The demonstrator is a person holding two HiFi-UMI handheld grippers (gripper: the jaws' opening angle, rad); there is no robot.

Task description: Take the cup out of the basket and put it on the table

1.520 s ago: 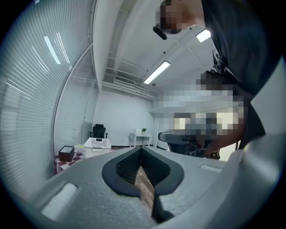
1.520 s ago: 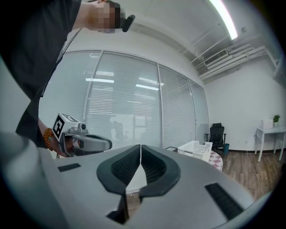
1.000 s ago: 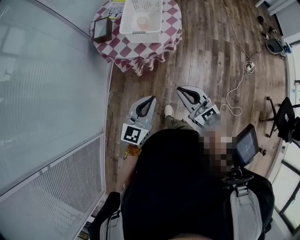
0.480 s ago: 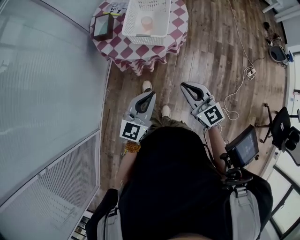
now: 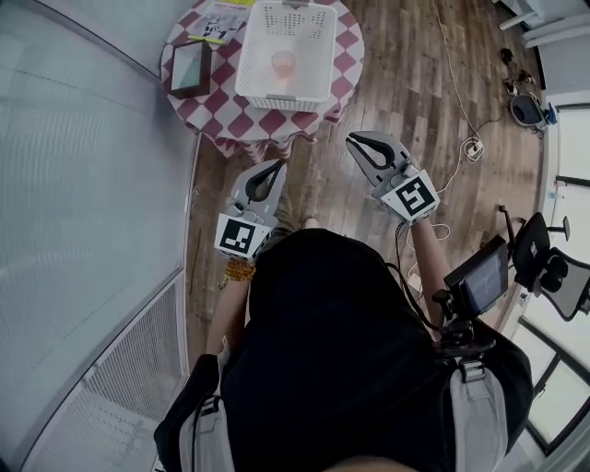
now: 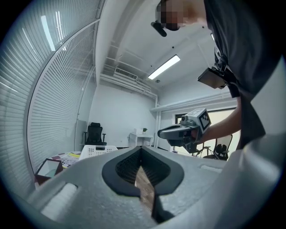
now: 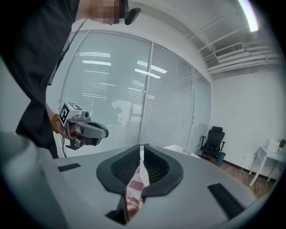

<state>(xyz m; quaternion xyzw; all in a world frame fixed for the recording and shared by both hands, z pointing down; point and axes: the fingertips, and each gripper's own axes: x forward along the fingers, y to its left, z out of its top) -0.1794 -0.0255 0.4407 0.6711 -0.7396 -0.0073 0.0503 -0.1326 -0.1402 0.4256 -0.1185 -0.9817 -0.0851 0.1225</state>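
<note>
A pale pink cup (image 5: 283, 64) stands upright inside the white perforated basket (image 5: 312, 26) on the round table with a red-and-white checked cloth (image 5: 269, 120). My left gripper (image 5: 276, 166) hovers over the floor just short of the table's near edge, jaws shut and empty. To its right, my right gripper (image 5: 354, 138) is held beside the table's near right edge, also shut on nothing. The left gripper view shows shut jaws (image 6: 141, 149) with the basket (image 6: 98, 150) far ahead. The right gripper view shows shut jaws (image 7: 142, 148) with the checked cloth (image 7: 135, 193) beyond them.
A dark framed box (image 5: 191, 67) and a printed sheet (image 5: 215, 22) lie on the table left of the basket. A glass wall with blinds (image 5: 83, 184) runs along the left. A cable (image 5: 458, 109) trails over the wooden floor, and an office chair (image 5: 546, 267) stands at the right.
The person has stepped toward the table. Both grippers have travelled forward and now sit close to its near edge. Their jaws look the same throughout.
</note>
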